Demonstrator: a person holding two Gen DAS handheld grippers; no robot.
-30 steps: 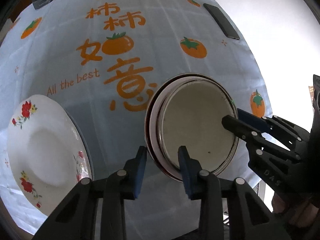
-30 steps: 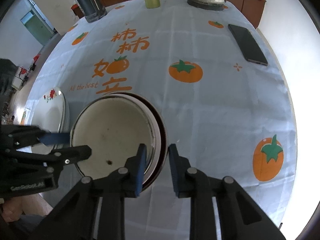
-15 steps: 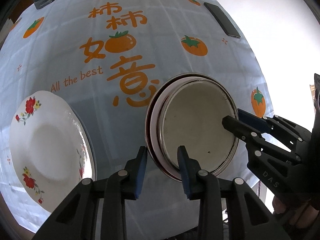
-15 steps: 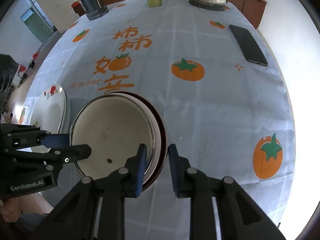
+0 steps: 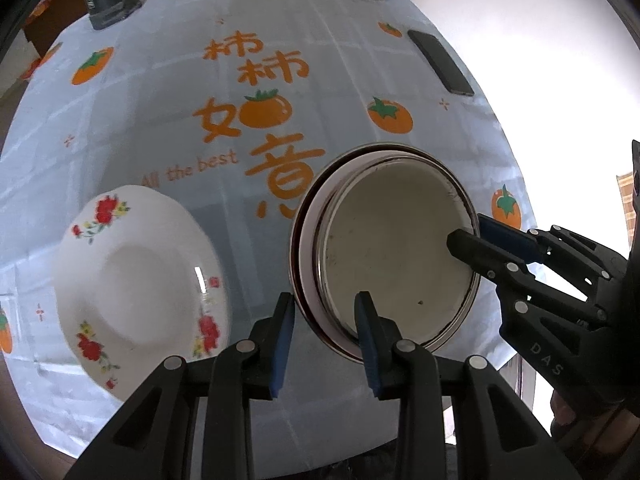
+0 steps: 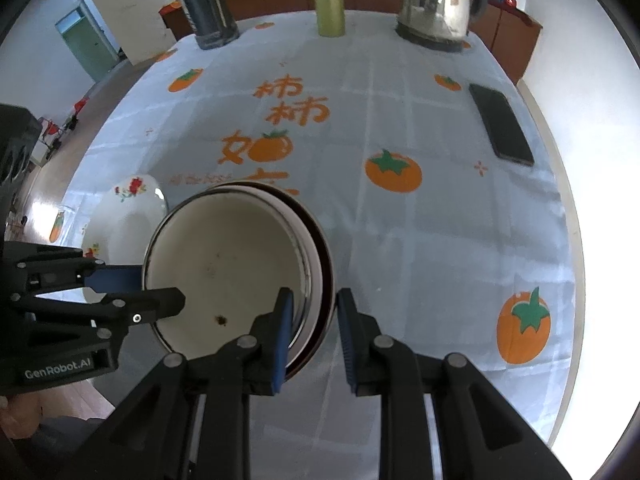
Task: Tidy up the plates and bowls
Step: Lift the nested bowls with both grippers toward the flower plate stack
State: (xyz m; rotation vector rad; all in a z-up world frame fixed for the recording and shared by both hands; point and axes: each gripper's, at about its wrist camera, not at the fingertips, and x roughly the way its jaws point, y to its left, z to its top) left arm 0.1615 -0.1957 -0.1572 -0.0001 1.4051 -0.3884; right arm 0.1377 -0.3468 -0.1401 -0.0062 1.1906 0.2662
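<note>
A stack of nested round bowls [image 5: 392, 256], cream inside with a metal rim over a white and a dark red one, is held above the tablecloth; it also shows in the right wrist view [image 6: 236, 264]. My left gripper [image 5: 326, 340] is shut on the stack's near-left rim. My right gripper [image 6: 314, 332] is shut on its opposite rim, and shows at the right in the left wrist view [image 5: 476, 232]. A white plate with red flowers [image 5: 136, 288] lies on the table left of the stack, seen also in the right wrist view [image 6: 124, 216].
A black phone [image 6: 500, 124] lies at the table's right edge. A steel kettle [image 6: 436, 4], a green cup [image 6: 330, 0] and a dark jar [image 6: 206, 4] stand along the far edge. The tablecloth [image 6: 400, 240] has orange persimmon prints.
Both grippers have risen and tilted with the bowl stack; more of the far table shows. The flowered plate sits closer to centre in the left wrist view.
</note>
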